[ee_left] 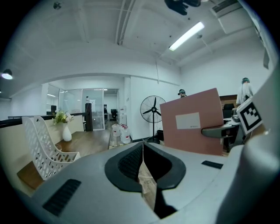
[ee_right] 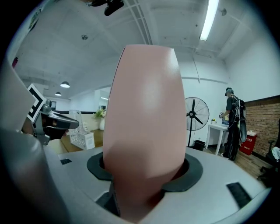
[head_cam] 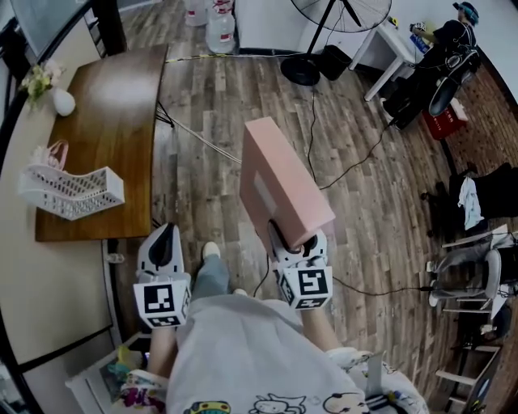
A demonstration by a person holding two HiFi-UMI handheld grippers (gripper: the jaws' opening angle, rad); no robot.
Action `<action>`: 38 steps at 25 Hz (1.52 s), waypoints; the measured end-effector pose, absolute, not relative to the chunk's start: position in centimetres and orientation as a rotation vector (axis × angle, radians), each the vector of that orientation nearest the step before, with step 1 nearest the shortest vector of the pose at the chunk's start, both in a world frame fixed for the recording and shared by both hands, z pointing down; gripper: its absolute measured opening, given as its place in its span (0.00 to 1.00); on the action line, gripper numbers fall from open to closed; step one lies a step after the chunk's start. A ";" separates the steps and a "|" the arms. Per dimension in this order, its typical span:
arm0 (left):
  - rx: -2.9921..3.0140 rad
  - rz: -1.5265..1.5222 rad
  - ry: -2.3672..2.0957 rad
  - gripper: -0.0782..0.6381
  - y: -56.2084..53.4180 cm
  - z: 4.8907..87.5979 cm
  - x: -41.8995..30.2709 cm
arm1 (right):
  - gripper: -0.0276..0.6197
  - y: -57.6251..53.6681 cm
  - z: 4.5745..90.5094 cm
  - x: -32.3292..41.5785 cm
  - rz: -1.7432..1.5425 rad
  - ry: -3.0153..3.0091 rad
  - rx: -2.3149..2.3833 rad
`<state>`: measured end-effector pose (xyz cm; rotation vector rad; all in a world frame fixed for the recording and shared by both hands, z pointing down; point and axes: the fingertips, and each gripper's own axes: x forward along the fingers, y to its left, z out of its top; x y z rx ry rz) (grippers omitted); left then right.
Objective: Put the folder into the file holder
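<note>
Wood-plank floor (head_cam: pixel 218 162) runs across the room, with one brown table (head_cam: pixel 121 105) at ten o'clock and one standing fan (head_cam: pixel 340 12) at one o'clock. The table carries one white file holder (head_cam: pixel 73 190) and one vase (head_cam: pixel 63 102). At twelve o'clock stand perhaps two water bottles (head_cam: pixel 220 28). The right gripper (head_cam: pixel 298 242) clamps the single pink folder (head_cam: pixel 279 182), well apart from the file holder; the left gripper (head_cam: pixel 164 241) is closed on nothing

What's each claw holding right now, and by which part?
The right claw grips the pink folder by its lower end. The left claw is shut and empty.
</note>
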<state>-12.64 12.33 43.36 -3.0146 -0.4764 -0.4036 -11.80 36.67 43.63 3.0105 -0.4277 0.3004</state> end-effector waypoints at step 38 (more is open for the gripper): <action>-3.108 -0.445 -0.030 0.12 -5.4 44.0 4.4 | 0.46 16.0 40.9 13.0 0.237 -0.915 2.871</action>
